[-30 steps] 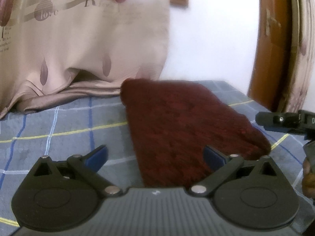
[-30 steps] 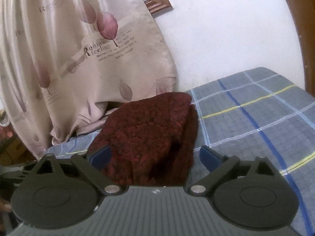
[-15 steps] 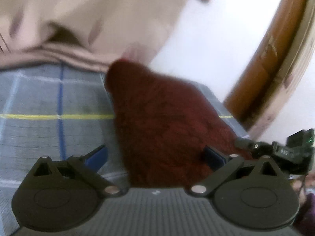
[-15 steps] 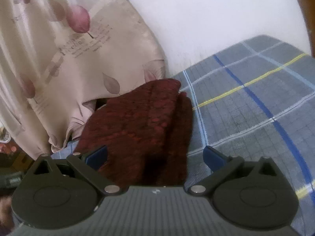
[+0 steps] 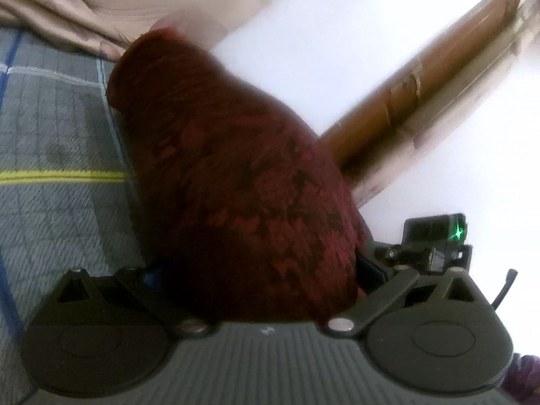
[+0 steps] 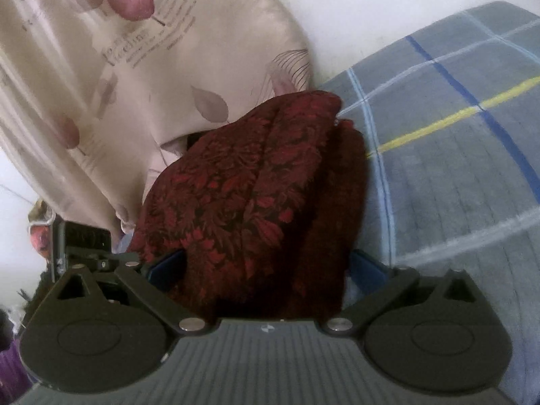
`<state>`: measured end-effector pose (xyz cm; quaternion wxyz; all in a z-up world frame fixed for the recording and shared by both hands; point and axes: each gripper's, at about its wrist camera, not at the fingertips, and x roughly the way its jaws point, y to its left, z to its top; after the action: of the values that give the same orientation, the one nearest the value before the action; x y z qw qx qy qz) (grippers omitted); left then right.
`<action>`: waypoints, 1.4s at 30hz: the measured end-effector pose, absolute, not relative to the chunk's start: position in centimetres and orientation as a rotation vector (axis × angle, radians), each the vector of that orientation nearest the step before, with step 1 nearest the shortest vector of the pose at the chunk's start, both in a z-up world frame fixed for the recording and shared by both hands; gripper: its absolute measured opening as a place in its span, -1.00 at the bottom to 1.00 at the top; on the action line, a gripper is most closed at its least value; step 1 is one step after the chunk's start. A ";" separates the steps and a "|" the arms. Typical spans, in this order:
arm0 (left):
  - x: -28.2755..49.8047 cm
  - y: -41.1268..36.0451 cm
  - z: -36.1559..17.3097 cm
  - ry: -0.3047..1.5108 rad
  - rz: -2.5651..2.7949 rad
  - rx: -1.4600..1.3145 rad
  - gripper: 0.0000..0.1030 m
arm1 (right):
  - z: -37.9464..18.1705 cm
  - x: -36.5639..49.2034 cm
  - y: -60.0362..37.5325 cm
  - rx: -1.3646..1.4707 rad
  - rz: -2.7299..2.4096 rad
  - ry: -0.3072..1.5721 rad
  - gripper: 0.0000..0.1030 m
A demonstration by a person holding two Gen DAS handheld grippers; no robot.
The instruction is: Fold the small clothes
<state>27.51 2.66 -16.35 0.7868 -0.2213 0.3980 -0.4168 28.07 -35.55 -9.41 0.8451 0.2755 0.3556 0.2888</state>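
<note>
Curtain (image 6: 141, 77) crowds garment (image 6: 256, 182) far side; bedsheet (image 6: 455, 175) open rightward.

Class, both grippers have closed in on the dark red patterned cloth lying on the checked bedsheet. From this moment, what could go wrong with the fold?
1. The red cloth fills the gap between the open fingers of both the right gripper and left gripper; closing now may bunch several layers.
2. The cloth's far end lies against the beige curtain, which could snag.
3. The checked bedsheet may get pinched too.
</note>
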 end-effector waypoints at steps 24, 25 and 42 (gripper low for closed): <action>17.8 4.6 -10.6 0.690 -0.661 -0.402 0.56 | -5.4 25.1 -32.3 0.606 0.621 0.647 -0.03; 17.3 5.0 -10.3 0.688 -0.658 -0.407 0.56 | -5.0 24.7 -32.0 0.608 0.626 0.641 -0.03; 12.0 9.1 -7.8 0.681 -0.616 -0.436 0.56 | -1.5 17.0 -26.3 0.584 0.708 0.615 -0.04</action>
<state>12.03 9.08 -7.79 0.8736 -0.2085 0.3261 -0.2949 16.99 -26.30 -1.51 0.8514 0.2773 0.2921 0.3361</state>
